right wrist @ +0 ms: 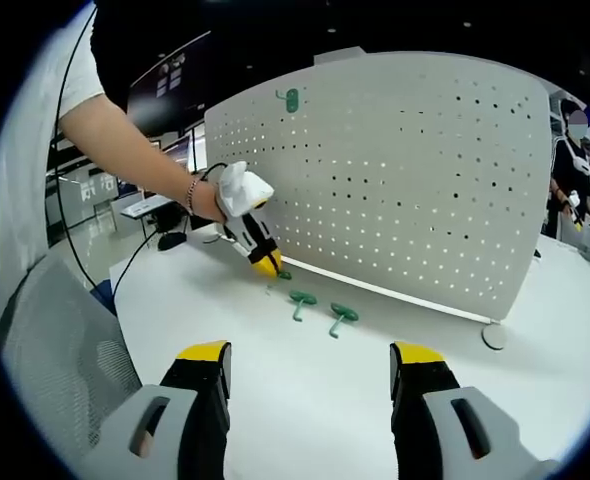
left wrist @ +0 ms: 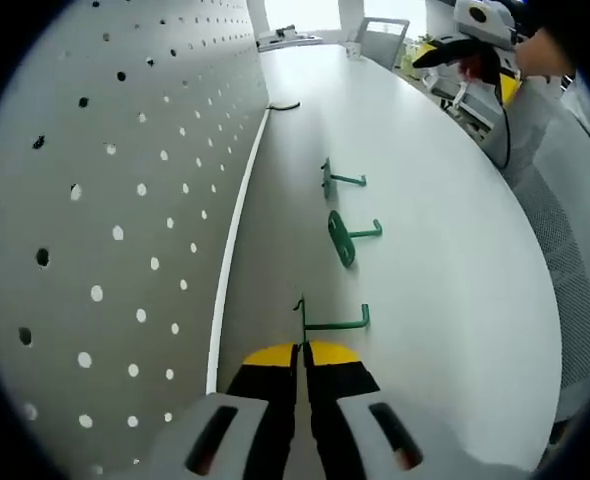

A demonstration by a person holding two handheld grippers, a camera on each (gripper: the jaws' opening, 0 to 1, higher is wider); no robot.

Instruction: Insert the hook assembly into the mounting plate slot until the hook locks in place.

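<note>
The left hand-held gripper (left wrist: 302, 352) is clamped on a green hook (left wrist: 327, 322) lying on the white table (left wrist: 445, 250). The right hand-held gripper (right wrist: 310, 360) hovers wide open, holding nothing.

1. The left gripper (left wrist: 302, 352) rises from the bottom of the left gripper view, its yellow-tipped black jaws closed on the base of a green hook (left wrist: 327, 322).
2. That hook lies on the white table (left wrist: 445, 230), near the white pegboard (left wrist: 125, 200) standing along the table's edge.
3. Farther along the table lie a round-based green hook (left wrist: 347, 236) and a third green hook (left wrist: 337, 180), apart from each other.
4. The right gripper (left wrist: 472, 45) shows beyond the table's far side.
</note>
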